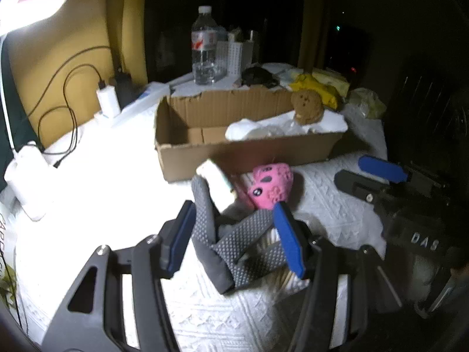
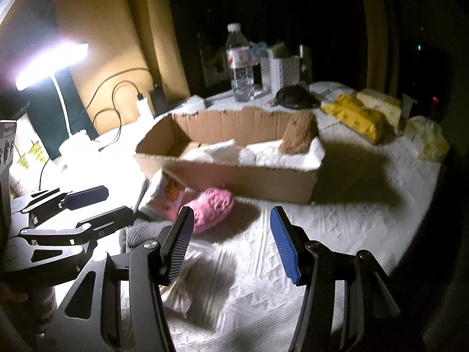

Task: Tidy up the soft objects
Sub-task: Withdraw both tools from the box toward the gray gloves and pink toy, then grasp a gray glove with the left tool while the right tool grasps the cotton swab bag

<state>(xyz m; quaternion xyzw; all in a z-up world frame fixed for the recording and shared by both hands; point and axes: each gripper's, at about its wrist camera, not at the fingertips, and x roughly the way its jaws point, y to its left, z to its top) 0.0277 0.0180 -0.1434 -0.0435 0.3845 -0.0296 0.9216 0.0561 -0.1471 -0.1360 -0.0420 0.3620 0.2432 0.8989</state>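
My left gripper (image 1: 234,239) is open over a grey dotted fabric piece (image 1: 237,243), which lies on the white tablecloth between the blue pads. Just beyond it are a pink plush toy (image 1: 269,184) and a white packet (image 1: 217,182). Behind them stands an open cardboard box (image 1: 181,152) holding white soft items (image 1: 263,126) and a brown plush (image 1: 307,107). My right gripper (image 2: 231,243) is open with only the tablecloth between its fingers. The pink plush toy (image 2: 211,208) lies just past its left finger. Each gripper shows in the other's view: right gripper (image 1: 369,176), left gripper (image 2: 96,208).
A water bottle (image 1: 203,50) and a white perforated basket (image 1: 234,55) stand behind the box. Yellow bags (image 2: 357,117) and a black object (image 2: 293,96) lie at the back right. A bright lamp (image 2: 49,64), a charger (image 1: 107,99) and cables are on the left.
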